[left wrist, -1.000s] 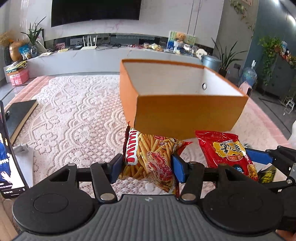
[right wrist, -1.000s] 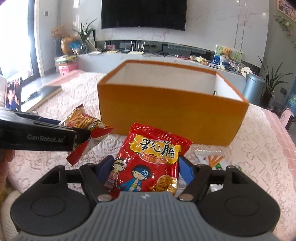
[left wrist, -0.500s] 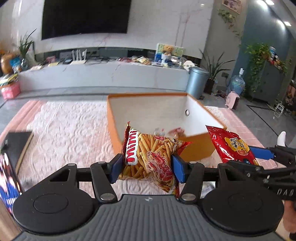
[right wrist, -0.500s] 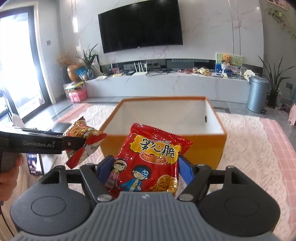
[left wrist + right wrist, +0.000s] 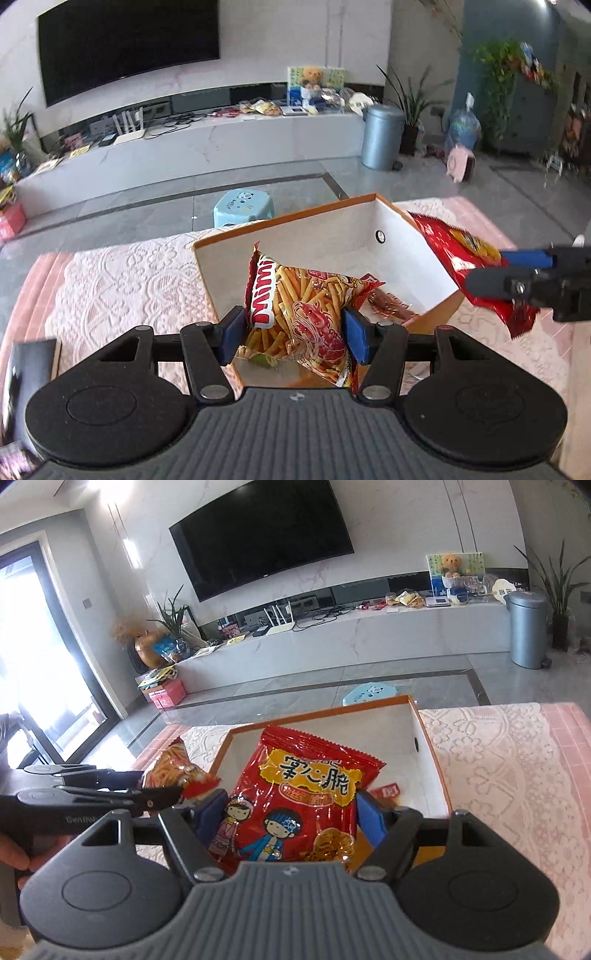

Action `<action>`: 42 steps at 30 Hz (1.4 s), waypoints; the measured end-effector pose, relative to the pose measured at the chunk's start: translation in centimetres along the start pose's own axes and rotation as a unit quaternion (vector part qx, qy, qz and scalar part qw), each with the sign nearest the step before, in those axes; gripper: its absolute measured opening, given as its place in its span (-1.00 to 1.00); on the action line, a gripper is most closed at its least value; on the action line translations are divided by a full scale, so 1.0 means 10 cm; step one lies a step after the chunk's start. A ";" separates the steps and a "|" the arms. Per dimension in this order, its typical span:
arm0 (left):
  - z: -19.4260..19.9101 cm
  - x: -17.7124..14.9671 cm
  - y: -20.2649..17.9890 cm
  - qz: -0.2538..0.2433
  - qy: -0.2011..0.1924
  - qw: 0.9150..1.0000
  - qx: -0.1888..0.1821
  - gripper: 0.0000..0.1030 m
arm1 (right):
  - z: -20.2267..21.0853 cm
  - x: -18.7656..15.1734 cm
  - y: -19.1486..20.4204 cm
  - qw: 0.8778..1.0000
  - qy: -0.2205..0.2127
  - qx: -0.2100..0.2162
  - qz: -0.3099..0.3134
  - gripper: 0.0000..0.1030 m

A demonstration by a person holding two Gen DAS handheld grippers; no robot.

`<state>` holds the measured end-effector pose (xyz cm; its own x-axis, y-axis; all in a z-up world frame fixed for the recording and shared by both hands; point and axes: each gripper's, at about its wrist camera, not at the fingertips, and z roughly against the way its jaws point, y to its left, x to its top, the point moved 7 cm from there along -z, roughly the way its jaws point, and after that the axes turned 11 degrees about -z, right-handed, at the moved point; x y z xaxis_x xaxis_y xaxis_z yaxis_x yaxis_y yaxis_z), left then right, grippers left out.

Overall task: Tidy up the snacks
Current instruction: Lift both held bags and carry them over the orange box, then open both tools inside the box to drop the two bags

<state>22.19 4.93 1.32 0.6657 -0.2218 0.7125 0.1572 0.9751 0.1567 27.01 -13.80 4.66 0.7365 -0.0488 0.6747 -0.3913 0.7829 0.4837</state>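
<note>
My left gripper is shut on a Mimi shrimp-stick bag and holds it above the near left part of the orange box. My right gripper is shut on a red noodle-snack bag and holds it over the box. In the left wrist view the red bag hangs at the box's right wall. In the right wrist view the shrimp-stick bag is at the left. A small red snack packet lies on the box's white floor.
The box stands on a table with a white lace cloth. A dark flat object lies at the table's left edge. Beyond the table are a blue stool, a grey bin and a TV bench.
Both grippers have risen and moved forward with their bags, from in front of the box to above it. The box's inside now shows from above.
</note>
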 end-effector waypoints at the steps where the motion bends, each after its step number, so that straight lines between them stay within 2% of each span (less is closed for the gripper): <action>1: -0.06 0.03 -0.01 -0.009 0.003 1.000 0.000 0.26 | -0.06 0.04 0.00 1.000 0.003 -0.001 0.002 0.40; 7: -0.43 0.12 -0.05 -0.090 0.035 0.995 0.001 0.26 | -0.54 0.25 -0.08 0.999 0.036 0.002 0.001 0.40; 11: -0.69 0.10 -0.06 -0.149 0.070 0.986 -0.002 0.26 | -0.90 0.33 -0.20 0.997 0.072 -0.010 0.007 0.40; 17: -1.11 0.05 -0.03 -0.223 0.133 0.966 -0.003 0.26 | -1.45 0.45 -0.31 0.991 0.134 -0.014 -0.013 0.40; 21: -1.30 0.01 -0.01 -0.278 0.153 0.948 -0.012 0.26 | -1.75 0.48 -0.33 0.986 0.164 -0.021 -0.017 0.40; 25: -1.42 -0.08 -0.04 -0.314 0.173 0.933 -0.034 0.27 | -1.98 0.42 -0.36 0.980 0.198 -0.024 -0.019 0.40; 28: -1.52 -0.14 -0.02 -0.331 0.192 0.923 -0.037 0.27 | -2.18 0.37 -0.34 0.972 0.231 -0.027 -0.016 0.40; 34: -1.65 -0.20 0.06 -0.323 0.216 0.920 -0.040 0.29 | -2.45 0.30 -0.30 0.962 0.268 -0.048 -0.003 0.41; 38: -1.70 -0.20 0.07 -0.323 0.215 0.921 -0.039 0.41 | -2.55 0.21 -0.25 0.958 0.284 -0.050 0.007 0.41; 42: -1.69 -0.22 0.05 -0.328 0.213 0.920 -0.035 0.44 | -2.66 0.15 -0.25 0.955 0.290 -0.053 0.007 0.42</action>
<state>33.16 5.79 -11.71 0.6341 -0.7593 0.1460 0.6634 0.6313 0.4017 43.74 0.62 -10.40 0.9256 0.2905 0.2426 -0.3680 0.8405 0.3976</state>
